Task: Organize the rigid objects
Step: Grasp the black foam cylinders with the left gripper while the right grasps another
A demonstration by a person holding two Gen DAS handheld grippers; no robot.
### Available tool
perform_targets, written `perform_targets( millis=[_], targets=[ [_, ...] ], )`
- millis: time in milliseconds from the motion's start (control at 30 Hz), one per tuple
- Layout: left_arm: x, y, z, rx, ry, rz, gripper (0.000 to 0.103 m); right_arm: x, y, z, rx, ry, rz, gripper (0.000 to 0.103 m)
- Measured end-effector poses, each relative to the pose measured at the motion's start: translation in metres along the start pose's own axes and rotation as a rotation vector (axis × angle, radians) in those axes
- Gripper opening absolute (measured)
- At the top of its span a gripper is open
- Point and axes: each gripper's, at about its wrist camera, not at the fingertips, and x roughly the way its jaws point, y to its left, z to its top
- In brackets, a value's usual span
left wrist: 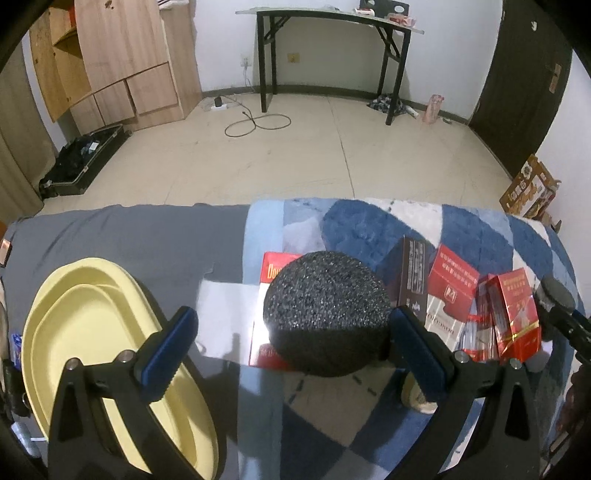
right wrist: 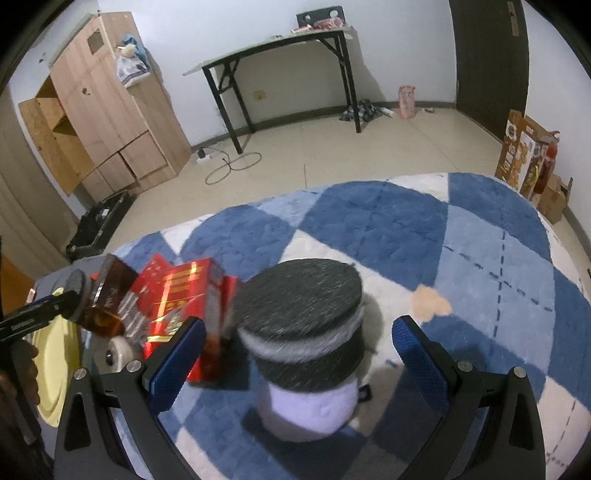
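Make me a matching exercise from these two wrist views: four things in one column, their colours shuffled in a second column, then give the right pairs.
Things:
1. tray
2. folding table, its legs
3. cabinet
4. upright pack at the right of the pile

Colours:
A. light wood
B. red
C. pale yellow
D. black

Pairs: 1-C, 2-D, 3-A, 4-B

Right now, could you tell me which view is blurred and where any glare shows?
Right wrist view: the red boxes and the dark round lid are streaked with motion blur. Left wrist view: sharp, with a bright glare patch on the white sheet.
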Motion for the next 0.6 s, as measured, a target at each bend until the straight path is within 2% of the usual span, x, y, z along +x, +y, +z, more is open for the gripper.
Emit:
perform_targets(
  millis=[67,167,233,300,467,600],
  targets=[
    [0.004,0.002,0.002,-0.017,0.011,-0.027,0.101,0.004,-0.002,0.004,0.004,-0.002,-0.003,0.103],
    [0.010,0.004,0.002,-0.034,0.020,-0.086,0.090,0.014,-0.003,0.007,-0.008,0.007,0.005,0.100],
    [0.011,0.005,0.003,-0.054,0.025,-0.137,0.072,0.021,-0.002,0.007,-0.026,0.014,0.008,0.089],
    [0.010,0.007,0.003,-0.074,0.023,-0.154,0.071,0.028,-0.002,0.006,-0.035,0.026,0.022,0.070],
    [-0.002,0.012,-0.001,-0.086,0.004,-0.190,0.071,0.024,-0.011,0.004,-0.020,-0.019,0.058,0.070],
    [-0.033,0.028,-0.002,-0.096,-0.040,-0.201,0.071,-0.007,-0.021,0.004,0.009,-0.126,0.085,0.070]
  ],
)
